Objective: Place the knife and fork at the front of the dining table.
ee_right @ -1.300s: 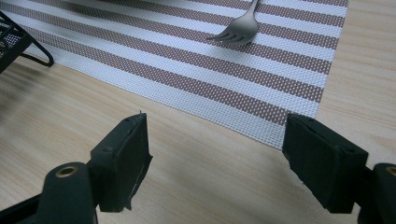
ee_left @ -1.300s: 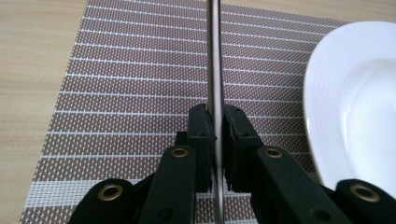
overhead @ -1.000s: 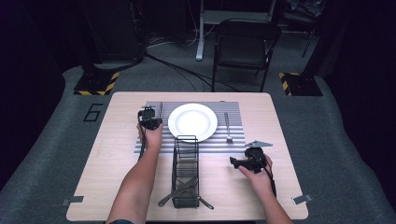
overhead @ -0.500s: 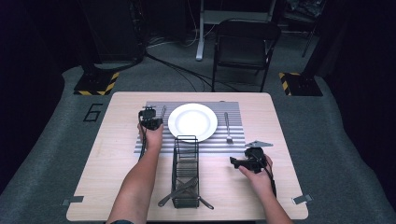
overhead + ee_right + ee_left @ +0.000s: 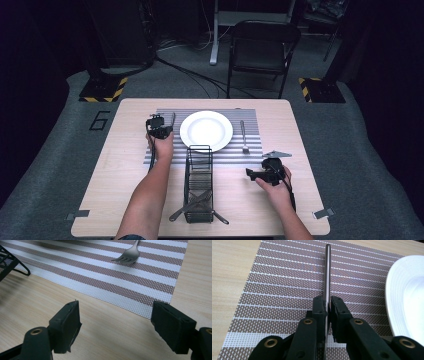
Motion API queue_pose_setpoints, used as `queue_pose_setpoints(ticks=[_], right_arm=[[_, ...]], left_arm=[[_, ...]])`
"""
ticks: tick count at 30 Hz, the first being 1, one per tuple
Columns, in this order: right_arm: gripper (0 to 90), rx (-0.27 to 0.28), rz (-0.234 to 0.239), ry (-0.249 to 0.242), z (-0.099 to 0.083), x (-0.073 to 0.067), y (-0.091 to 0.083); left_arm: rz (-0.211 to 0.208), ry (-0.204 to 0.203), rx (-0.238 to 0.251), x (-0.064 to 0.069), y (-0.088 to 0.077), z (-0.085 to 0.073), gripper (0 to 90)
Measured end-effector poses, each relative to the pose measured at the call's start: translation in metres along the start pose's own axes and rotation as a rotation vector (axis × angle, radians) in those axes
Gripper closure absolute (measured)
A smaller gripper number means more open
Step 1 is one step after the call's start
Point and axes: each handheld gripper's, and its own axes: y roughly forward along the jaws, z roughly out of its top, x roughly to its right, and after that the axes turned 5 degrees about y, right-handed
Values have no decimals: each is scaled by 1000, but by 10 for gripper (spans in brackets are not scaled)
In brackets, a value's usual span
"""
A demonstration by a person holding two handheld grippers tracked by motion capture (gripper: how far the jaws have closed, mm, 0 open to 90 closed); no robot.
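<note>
the left tool [image 5: 327, 307] is clamped on a slim metal utensil [image 5: 327, 272], its pads pinching the shaft from both sides while the far length lies flat along the striped placemat [image 5: 287, 285]. which kind of utensil it is cannot be told from here: it shows as a thin, plain bar, most likely a knife seen edge on. the grip sits near the close end, which makes sense for lowering a long piece without tipping it, and the bar runs straight along the mat's short side, parallel to the edge of the white plate [image 5: 409, 297] and just beside it, as a place setting wants.

in the high view the left tool [image 5: 159, 126] rests at the plate's left, the plate [image 5: 206, 130] sits in the middle of the mat, and a fork [image 5: 244, 136] already lies on the mat to the plate's right. the wire caddy [image 5: 199, 182] stands on the tabletop [image 5: 115, 165] in front of the person, with more cutlery lying in its near end, so it seems to be the supply.

the right tool [image 5: 116, 322] hangs with its jaws wide apart and nothing between them, low over bare wood just off the mat's corner, the fork's tines [image 5: 127, 257] beyond it. it looks parked, clear of the setting.

judging by this, the utensil is placed and only needs letting go.
</note>
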Motion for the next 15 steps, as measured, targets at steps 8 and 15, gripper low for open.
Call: queue_pose_setpoints(ticks=[8,15], right_arm=[[228,0,-1,2,0,-1,0],[228,-4,-1,-4,0,-1,0]], left_arm=[[6,-9,2,-1,-1,-1,816],[-15,-15,-13,-7,-3,-2,779]])
